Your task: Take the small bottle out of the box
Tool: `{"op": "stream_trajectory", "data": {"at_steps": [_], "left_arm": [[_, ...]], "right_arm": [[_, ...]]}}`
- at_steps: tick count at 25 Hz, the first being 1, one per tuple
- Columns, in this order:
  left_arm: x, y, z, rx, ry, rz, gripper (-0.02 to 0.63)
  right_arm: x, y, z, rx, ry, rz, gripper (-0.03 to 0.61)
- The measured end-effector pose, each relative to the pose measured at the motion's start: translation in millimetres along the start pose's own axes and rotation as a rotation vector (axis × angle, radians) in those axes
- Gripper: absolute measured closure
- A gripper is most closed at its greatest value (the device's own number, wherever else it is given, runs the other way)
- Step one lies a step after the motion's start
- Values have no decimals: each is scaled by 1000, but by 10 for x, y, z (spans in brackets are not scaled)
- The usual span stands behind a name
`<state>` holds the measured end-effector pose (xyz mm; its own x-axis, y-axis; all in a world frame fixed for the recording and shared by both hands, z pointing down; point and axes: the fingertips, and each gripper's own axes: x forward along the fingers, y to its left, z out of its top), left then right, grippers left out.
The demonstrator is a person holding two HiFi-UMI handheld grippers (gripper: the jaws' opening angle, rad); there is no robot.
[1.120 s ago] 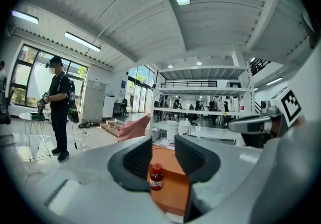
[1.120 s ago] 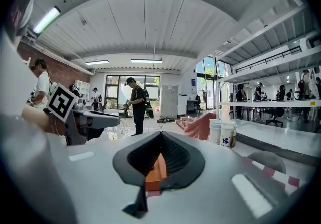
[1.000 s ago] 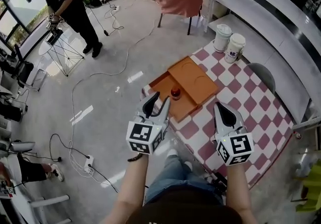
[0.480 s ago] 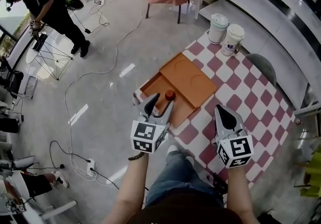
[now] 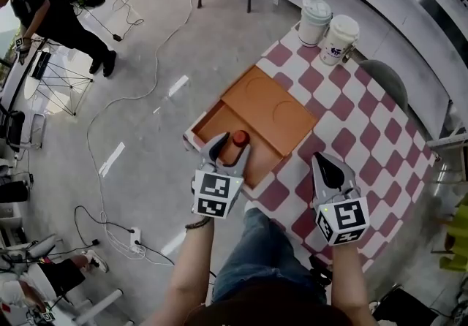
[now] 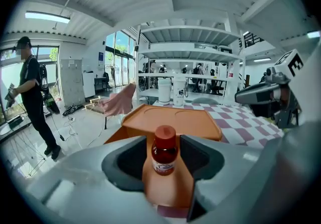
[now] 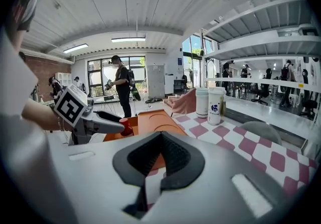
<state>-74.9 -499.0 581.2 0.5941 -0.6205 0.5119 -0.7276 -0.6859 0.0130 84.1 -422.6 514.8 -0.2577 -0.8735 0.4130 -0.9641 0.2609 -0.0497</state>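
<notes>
At the near left edge of the tabletop (image 5: 351, 109), we find the orange box (image 5: 210, 120) with its compartment open. The bottle (image 6: 164, 150) stands upright in it, red cap on top, long axis vertical. The left gripper (image 5: 228, 150) is right at the bottle. Its jaws have just been opening and stand wide, one on either side of the bottle. The orange floor shows in the gap on both sides, so we judge that nothing is pressed yet. The bottle lies dead ahead along the jaws' own line. The jaws come in tilted downward from the near side, so we think the move calls for a squeeze across the bottle's body, then a lift straight up past the box wall. Just to the right, the lid (image 5: 274, 107) lies flat beside the compartment. Farthest right, the right gripper (image 5: 323, 162) hovers over the checks, jaws together and empty, well apart from the bottle. The left one is plainly nearer.
</notes>
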Motion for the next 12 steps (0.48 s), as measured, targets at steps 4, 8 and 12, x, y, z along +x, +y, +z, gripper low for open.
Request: {"op": "stream_trajectory", "data": {"at_steps": [4, 8, 12], "left_arm": [[105, -27, -57, 39, 46, -1, 414], [176, -45, -39, 68, 53, -8, 425], [189, 0, -20, 14, 34, -17, 436]], "right_arm": [[33, -30, -36, 15, 9, -4, 577], [36, -71, -49, 16, 12, -13, 577], [15, -89, -38, 14, 10, -19, 577]]}}
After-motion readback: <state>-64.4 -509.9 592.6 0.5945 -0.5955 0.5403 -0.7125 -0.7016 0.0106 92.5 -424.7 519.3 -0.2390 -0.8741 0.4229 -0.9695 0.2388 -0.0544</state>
